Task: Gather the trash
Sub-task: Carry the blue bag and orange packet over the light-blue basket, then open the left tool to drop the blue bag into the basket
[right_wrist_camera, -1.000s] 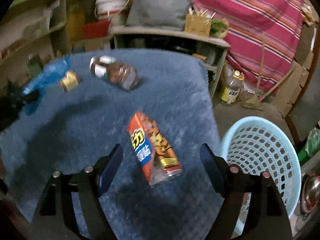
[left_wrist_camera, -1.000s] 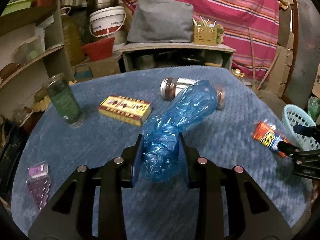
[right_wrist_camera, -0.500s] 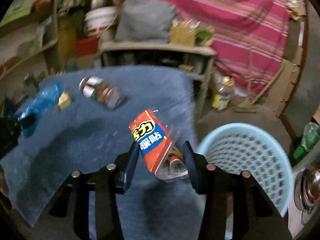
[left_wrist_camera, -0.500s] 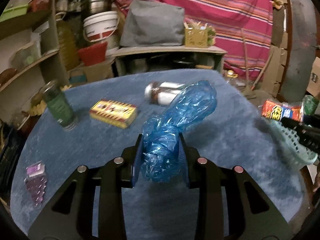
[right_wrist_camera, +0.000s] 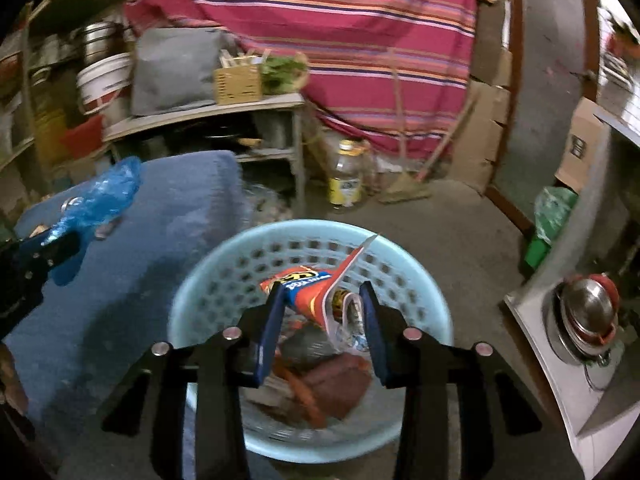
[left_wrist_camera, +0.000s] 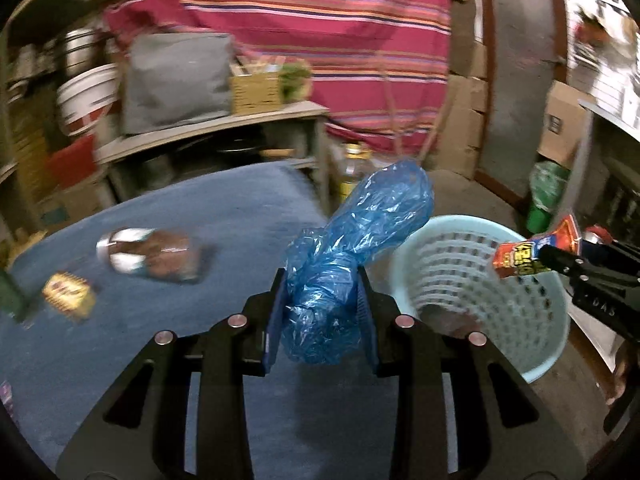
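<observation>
Blue plastic bag slants up-right from the left gripper.

The left hand-held gripper is pointing forward and downward, its jaws clamping a blue crumpled bag. The right hand-held gripper is angling down too; its jaws have just been closing and are pinching an orange wrapper

A dim storeroom — a red striped cloth hangs across the back wall above a low grey shelf unit. Cardboard boxes stack beside it; the concrete floor lies bare — the light is weak and warm.
</observation>
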Demonstrator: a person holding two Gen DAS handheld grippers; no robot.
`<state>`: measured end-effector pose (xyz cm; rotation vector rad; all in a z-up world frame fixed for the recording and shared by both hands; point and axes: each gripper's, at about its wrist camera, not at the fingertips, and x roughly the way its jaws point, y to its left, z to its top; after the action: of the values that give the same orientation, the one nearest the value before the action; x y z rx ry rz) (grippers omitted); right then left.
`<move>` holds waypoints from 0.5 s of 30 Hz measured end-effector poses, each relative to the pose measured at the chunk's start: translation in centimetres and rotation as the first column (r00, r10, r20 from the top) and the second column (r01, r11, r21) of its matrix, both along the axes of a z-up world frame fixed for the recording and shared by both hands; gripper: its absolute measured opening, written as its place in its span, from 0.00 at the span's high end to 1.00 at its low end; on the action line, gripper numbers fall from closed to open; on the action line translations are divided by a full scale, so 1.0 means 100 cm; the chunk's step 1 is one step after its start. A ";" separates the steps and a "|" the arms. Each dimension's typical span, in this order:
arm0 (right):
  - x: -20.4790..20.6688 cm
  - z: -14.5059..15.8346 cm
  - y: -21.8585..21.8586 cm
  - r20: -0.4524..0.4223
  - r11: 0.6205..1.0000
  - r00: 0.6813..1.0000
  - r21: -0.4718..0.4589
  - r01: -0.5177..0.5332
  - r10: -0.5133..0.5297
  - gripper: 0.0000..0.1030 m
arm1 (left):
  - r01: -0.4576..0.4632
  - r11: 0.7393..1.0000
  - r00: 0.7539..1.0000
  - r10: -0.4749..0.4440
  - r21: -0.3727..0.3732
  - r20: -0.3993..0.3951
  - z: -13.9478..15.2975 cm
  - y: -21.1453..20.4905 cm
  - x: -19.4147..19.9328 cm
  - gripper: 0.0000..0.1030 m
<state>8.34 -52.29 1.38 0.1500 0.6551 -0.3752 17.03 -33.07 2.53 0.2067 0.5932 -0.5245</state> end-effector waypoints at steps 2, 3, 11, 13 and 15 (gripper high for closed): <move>-0.006 -0.002 -0.013 0.001 1.000 1.000 0.007 0.021 -0.021 0.63 | 0.031 0.999 1.000 -0.031 0.010 -0.002 -0.005 -0.020 -0.005 0.69; -0.010 -0.003 -0.021 0.003 0.999 0.999 0.016 0.036 -0.036 0.63 | 0.051 0.999 0.999 -0.051 0.020 -0.005 -0.008 -0.034 -0.007 0.69; -0.018 -0.015 -0.049 -0.008 0.996 0.997 0.041 0.076 -0.076 0.63 | 0.114 0.993 0.993 -0.112 0.039 -0.049 -0.026 -0.088 -0.001 0.64; -0.021 -0.018 -0.054 -0.010 0.995 0.997 0.049 0.083 -0.083 0.63 | 0.122 0.992 0.992 -0.120 0.042 -0.049 -0.029 -0.093 0.000 0.46; -0.022 -0.020 -0.057 -0.011 0.994 0.996 0.059 0.087 -0.087 0.63 | 0.116 0.993 0.992 -0.115 0.026 -0.043 -0.029 -0.093 -0.001 0.32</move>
<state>6.13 -57.98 -0.64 0.2340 0.6695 -0.4406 16.93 -42.33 -0.37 0.2591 0.6315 -0.6334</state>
